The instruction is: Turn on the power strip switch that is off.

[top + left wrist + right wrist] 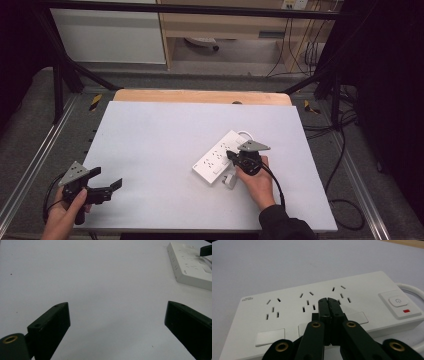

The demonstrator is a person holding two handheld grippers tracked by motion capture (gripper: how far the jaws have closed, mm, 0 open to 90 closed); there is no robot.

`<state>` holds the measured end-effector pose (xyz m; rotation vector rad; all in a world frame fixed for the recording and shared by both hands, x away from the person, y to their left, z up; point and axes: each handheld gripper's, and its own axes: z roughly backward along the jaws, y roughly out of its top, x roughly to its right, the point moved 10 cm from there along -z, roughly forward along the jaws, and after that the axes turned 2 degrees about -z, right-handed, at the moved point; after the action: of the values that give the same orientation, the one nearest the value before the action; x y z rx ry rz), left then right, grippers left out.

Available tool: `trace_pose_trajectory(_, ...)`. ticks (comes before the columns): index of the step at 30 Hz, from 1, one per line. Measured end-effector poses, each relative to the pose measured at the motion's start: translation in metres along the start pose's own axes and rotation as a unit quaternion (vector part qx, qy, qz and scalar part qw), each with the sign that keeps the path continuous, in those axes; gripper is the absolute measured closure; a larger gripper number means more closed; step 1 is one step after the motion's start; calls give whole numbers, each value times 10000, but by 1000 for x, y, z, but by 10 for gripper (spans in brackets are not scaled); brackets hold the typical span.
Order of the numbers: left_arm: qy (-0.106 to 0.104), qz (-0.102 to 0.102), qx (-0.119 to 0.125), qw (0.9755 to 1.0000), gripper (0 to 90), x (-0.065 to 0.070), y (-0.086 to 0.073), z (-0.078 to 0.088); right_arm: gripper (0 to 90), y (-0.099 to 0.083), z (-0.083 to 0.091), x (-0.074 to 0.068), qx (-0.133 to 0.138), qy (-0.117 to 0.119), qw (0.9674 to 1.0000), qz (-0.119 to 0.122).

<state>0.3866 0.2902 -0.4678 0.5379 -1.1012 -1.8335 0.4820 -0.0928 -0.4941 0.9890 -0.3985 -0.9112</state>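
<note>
A white power strip (219, 156) lies slantwise on the pale table mat (160, 130), right of the middle. It has three socket groups, a power button (397, 301) and a white cable (412, 288) at its far end. My right gripper (328, 301) is shut with nothing between its jaws. Its tips sit over the strip's top face between the middle and the button-side sockets; I cannot tell whether they touch it. A white plug (229, 181) lies at the strip's near end beside my right hand. My left gripper (106, 178) stands open at the table's front left, over bare mat (105, 277).
A wooden board edge (200, 96) runs along the back of the mat. Black frame bars (60, 85) stand at the back left and right. Dark cables (345, 150) trail on the floor to the right of the table.
</note>
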Motion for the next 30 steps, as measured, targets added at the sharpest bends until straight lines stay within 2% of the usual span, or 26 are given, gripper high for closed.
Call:
trace_pose_trajectory(13,2,6,-21,10000,62,1,-1,0,900,8,5,-3,149,66,9999,45)
trace_pose_trajectory(26,-2,25,-10,10000,63,0,-1,0,900,22,16,-2,415,78,9991,-76)
trace_pose_trajectory(30,-14,15,2,10000,62,1,0,0,844,25,20,-2,456,79,9989,-99)
